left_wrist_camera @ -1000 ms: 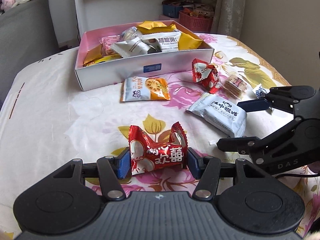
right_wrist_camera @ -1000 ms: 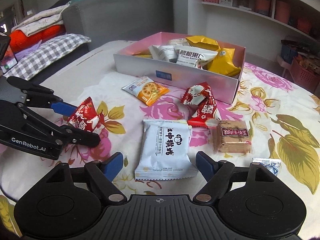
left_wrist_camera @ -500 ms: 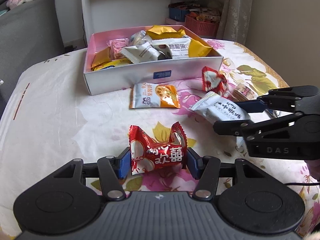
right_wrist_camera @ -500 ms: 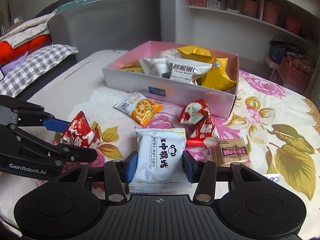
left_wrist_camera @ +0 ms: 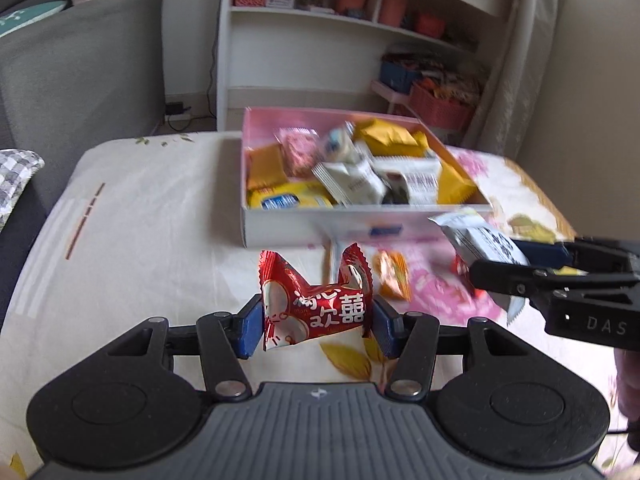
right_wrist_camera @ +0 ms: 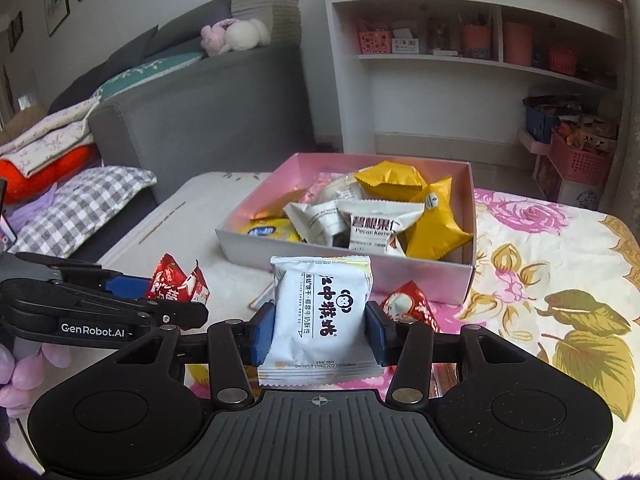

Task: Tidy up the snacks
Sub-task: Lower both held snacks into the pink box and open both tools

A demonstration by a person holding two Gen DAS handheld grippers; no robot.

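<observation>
Floral cloth covers the tabletop (left_wrist_camera: 132, 216), with white shelves and a grey sofa behind.

From the left wrist view, the left gripper (left_wrist_camera: 316, 318) is seen with its fingers clamped on a red candy (left_wrist_camera: 316, 306), which is held clear of the cloth. Ahead of the fingers, the pink box (left_wrist_camera: 280, 228) is seen, already part-filled with packets. To the right of the fingers, the right gripper (left_wrist_camera: 516, 258) is seen carrying a white packet (left_wrist_camera: 478, 240) near the box's front corner. An orange packet (left_wrist_camera: 390, 274) is left on the cloth just beyond the candy.

From the right wrist view, the right gripper's fingers (right_wrist_camera: 262, 330) are seen pressed on both sides of the white packet, held upright. The box lies straight ahead of them; another red candy (right_wrist_camera: 408, 306) lies just right of the fingers.

The carrying step is judged to be in hand. Next, each snack would need to be brought over the box's front wall and released inside, with the two grippers kept from colliding.
</observation>
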